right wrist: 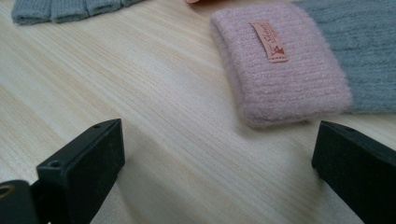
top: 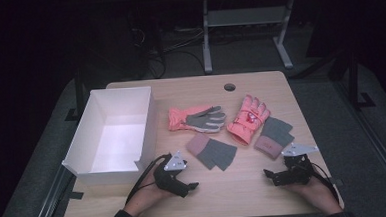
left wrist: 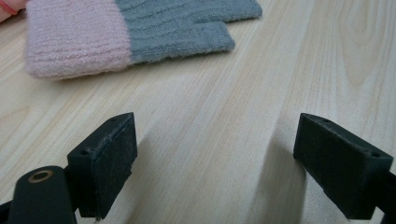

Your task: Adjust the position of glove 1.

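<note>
Four gloves lie out on the pale wooden table (top: 245, 191), and the open white cardboard box (top: 113, 134) at the left sits empty, so by my read nothing is packed yet. The left gripper (top: 185, 185) rests low, jaws wide apart, holding nothing, near the grey knit glove with the pink cuff (left wrist: 126, 32). The right gripper (top: 277, 176) is spread too, facing the matching knit glove with a small label (right wrist: 285, 65). Both coral ski gloves (top: 196, 118) wait farther back.

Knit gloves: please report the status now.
Left gripper, right gripper: open, empty, near table edge. Left knit glove, right knit glove: flat, untouched. Path clear.
</note>
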Demonstrator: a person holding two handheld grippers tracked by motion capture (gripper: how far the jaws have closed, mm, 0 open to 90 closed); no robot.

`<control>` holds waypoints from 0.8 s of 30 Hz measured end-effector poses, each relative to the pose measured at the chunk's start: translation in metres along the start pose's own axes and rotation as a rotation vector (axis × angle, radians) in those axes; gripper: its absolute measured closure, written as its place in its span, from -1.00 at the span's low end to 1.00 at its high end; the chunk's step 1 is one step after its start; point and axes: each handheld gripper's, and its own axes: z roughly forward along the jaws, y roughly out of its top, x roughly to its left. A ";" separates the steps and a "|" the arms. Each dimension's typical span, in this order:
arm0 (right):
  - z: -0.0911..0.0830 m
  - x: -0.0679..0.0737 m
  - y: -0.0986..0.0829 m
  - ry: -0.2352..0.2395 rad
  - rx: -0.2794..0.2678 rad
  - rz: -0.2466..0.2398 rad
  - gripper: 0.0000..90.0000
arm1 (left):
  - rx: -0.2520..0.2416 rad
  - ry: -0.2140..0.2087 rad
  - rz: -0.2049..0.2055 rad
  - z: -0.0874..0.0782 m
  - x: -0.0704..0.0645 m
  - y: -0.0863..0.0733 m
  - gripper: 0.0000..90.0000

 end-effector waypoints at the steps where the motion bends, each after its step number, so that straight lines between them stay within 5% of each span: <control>1: 0.000 0.000 0.000 0.000 0.000 0.000 -0.96 | 0.002 0.004 -0.003 0.000 -0.001 0.000 -0.72; 9: 0.000 0.000 0.000 0.000 0.001 0.002 -0.96 | 0.026 0.011 -0.028 0.002 -0.003 0.007 -0.68; 22: 0.000 0.000 0.000 0.001 0.001 -0.004 -0.96 | -0.015 -0.026 -0.058 -0.010 0.005 0.027 0.71; 24: 0.000 0.000 0.000 0.001 0.001 -0.004 -0.96 | -0.015 -0.024 -0.069 -0.010 0.006 0.030 0.79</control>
